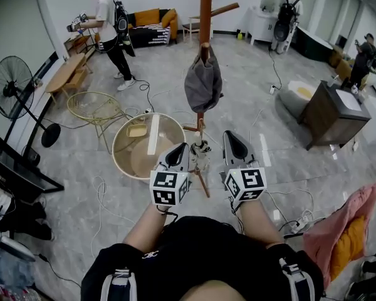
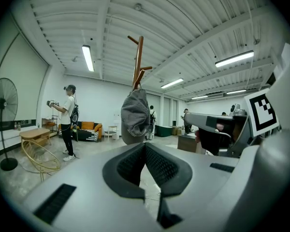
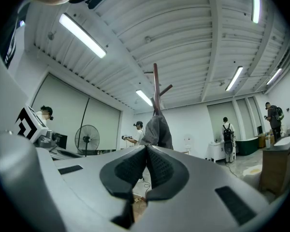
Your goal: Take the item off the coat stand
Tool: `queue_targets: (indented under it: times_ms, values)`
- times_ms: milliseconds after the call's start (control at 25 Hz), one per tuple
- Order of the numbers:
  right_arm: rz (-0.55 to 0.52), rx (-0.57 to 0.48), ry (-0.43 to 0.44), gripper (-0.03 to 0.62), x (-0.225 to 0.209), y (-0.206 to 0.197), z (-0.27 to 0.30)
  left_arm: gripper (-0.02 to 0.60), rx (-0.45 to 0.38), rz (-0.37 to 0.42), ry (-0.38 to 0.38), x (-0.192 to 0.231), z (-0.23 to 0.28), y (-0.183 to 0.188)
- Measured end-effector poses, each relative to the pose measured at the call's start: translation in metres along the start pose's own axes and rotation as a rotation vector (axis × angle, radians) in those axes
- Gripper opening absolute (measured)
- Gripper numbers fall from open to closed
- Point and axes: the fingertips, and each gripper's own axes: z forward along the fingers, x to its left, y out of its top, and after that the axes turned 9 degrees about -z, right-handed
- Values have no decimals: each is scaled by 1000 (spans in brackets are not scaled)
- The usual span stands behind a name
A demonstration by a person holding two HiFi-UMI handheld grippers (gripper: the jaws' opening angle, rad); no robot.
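A grey cloth item (image 1: 203, 83) hangs from a peg of the wooden coat stand (image 1: 205, 5), straight ahead of me. Both grippers are held low in front of my body, short of the stand and below the item. My left gripper (image 1: 180, 149) is shut with nothing in it, and my right gripper (image 1: 231, 135) is shut and empty too. In the left gripper view the grey item (image 2: 135, 112) hangs on the stand (image 2: 139, 57) beyond the touching pads (image 2: 157, 166). In the right gripper view the item (image 3: 159, 132) shows just above the closed pads (image 3: 159, 168).
A round gold-rimmed glass table (image 1: 123, 140) stands left of the stand's foot, with a wire chair (image 1: 97, 108) and a floor fan (image 1: 12, 86) further left. A dark cabinet (image 1: 332, 115) is at the right. Cables cross the floor. Other people stand far off.
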Motion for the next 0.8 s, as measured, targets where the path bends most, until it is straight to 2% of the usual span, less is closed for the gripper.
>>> queue_targets:
  times_ms: [120,280,400,560,680,800]
  values:
    - [-9,-39,-18,17,2,5,31,17,0,1,-3,28,10,4]
    - [-7,-81,-1,20,7,13,59,17,-2,-12,12,55,17,5]
    - [16,-120,0,148,3,19,84,17,12,-39,36,78,30,0]
    - [8,-118,-16,279,-7,25,119,17,9,-52,51,94,47,5]
    - [-12,-108,-12,333,-15,26,148,17,-6,-47,78,106,62,12]
    - [-21,-96,-12,357,-20,25,175,17,-11,-50,99,118,73,18]
